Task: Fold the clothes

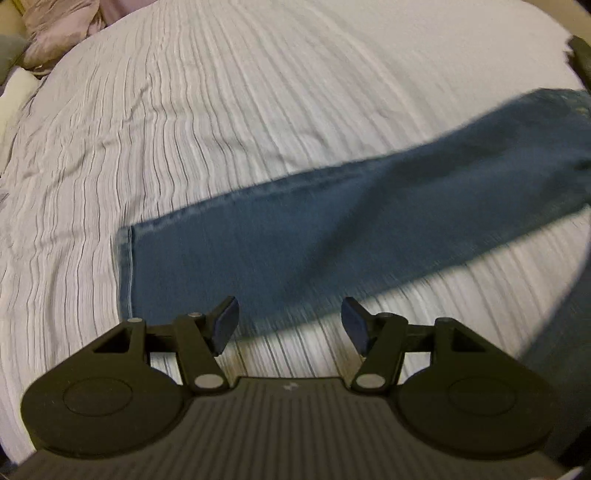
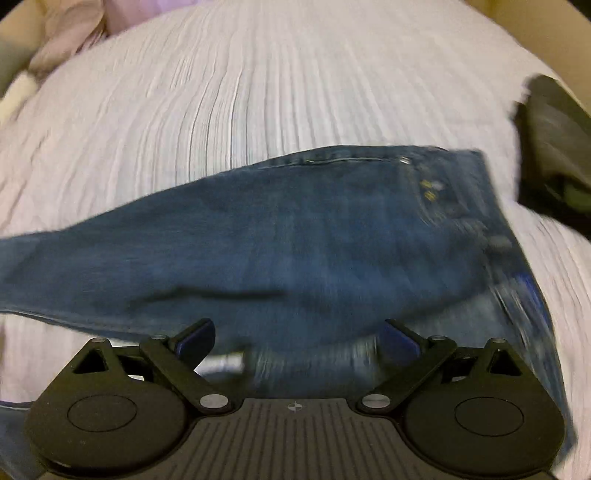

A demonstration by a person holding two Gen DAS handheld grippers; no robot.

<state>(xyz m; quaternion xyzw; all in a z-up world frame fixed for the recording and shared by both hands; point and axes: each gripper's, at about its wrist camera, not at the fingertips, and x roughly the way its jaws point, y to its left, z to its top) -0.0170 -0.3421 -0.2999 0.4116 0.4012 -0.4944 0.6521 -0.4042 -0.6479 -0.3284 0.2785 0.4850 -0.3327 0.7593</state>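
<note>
Jeans (image 1: 332, 236) lie flat on the bed (image 1: 221, 110) beyond both hand-held grippers, left (image 1: 290, 325) and right (image 2: 295, 343), jaws apart, empty.

We see faded blue denim jeans (image 2: 295, 236) with yellow stitching, a white crinkled bedspread (image 1: 221, 110) with thin dark stripes, a pinkish-mauve crumpled pillow (image 1: 59, 29), a black garment (image 2: 554, 147), and blue pads (image 1: 225, 325) on black grippers.

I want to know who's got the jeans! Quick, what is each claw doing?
Left gripper: open, holding nothing, above the jeans leg end.
Right gripper: open, holding nothing, above the jeans' waist end.
</note>
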